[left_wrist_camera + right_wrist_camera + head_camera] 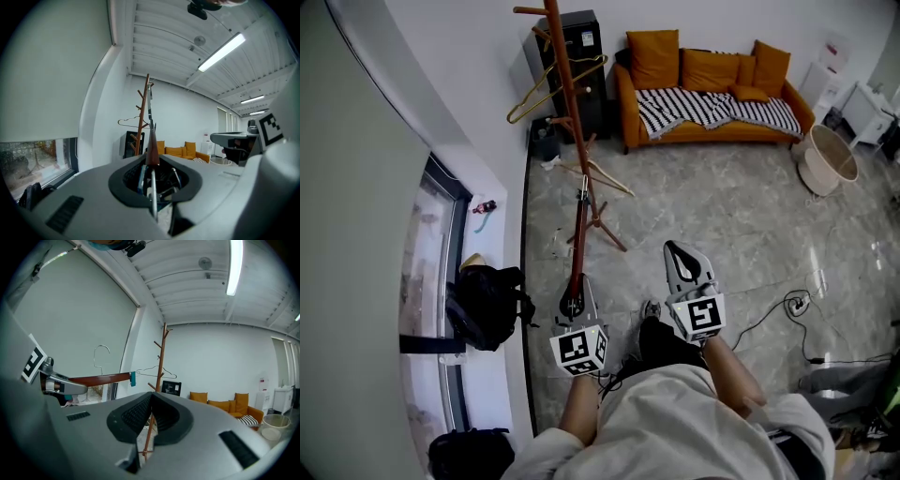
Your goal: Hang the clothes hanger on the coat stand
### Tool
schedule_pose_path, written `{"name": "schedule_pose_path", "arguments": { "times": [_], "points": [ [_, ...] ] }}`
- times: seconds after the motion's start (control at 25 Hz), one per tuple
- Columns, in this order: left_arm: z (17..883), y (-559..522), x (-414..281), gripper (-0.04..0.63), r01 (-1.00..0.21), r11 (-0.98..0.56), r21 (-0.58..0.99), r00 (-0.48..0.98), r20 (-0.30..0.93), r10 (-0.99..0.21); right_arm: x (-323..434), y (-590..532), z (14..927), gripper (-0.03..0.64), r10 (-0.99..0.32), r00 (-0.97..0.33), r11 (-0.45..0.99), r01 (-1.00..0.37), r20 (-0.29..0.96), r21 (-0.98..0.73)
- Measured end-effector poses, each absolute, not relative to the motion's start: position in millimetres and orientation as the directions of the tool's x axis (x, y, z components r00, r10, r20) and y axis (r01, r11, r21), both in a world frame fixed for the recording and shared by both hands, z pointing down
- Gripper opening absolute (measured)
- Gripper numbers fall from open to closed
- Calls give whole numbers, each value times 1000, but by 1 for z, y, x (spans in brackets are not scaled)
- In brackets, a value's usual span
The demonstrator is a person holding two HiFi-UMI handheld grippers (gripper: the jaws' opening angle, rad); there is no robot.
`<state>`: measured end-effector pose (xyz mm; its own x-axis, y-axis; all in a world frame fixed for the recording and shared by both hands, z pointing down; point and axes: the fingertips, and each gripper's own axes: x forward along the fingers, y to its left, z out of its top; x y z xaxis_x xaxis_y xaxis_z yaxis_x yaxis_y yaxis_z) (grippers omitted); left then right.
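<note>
My left gripper (573, 306) is shut on one end of a dark wooden clothes hanger (578, 246), which stretches forward toward the wooden coat stand (566, 94). In the left gripper view the hanger (151, 140) appears edge-on between the jaws, in line with the coat stand (141, 115). From the right gripper view the hanger (101, 378) lies level with its metal hook (100, 352) pointing up, left of the coat stand (161, 362). My right gripper (682, 261) is shut and holds nothing, beside the left one. A wire hanger (546, 91) hangs on the stand.
An orange sofa (712, 70) with a striped blanket stands at the back, a black cabinet (589, 56) behind the stand. A black backpack (483, 305) lies by the window at left. A white basket (827, 159) and floor cables (792, 305) are at right.
</note>
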<state>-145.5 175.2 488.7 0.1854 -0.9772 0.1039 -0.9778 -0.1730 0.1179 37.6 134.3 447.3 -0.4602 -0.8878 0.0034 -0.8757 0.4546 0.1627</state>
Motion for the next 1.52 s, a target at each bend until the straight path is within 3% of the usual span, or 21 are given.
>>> {"name": "schedule_pose_path", "arguments": {
  "times": [0.8, 1.52],
  "points": [
    [474, -11, -136, 63, -946, -319, 65, 325, 127, -937, 36, -59, 443, 5, -853, -522, 518, -847, 0, 117],
    [477, -130, -119, 63, -926, -366, 92, 377, 186, -907, 54, -159, 478, 5, -825, -558, 563, -826, 87, 35]
  ]
}}
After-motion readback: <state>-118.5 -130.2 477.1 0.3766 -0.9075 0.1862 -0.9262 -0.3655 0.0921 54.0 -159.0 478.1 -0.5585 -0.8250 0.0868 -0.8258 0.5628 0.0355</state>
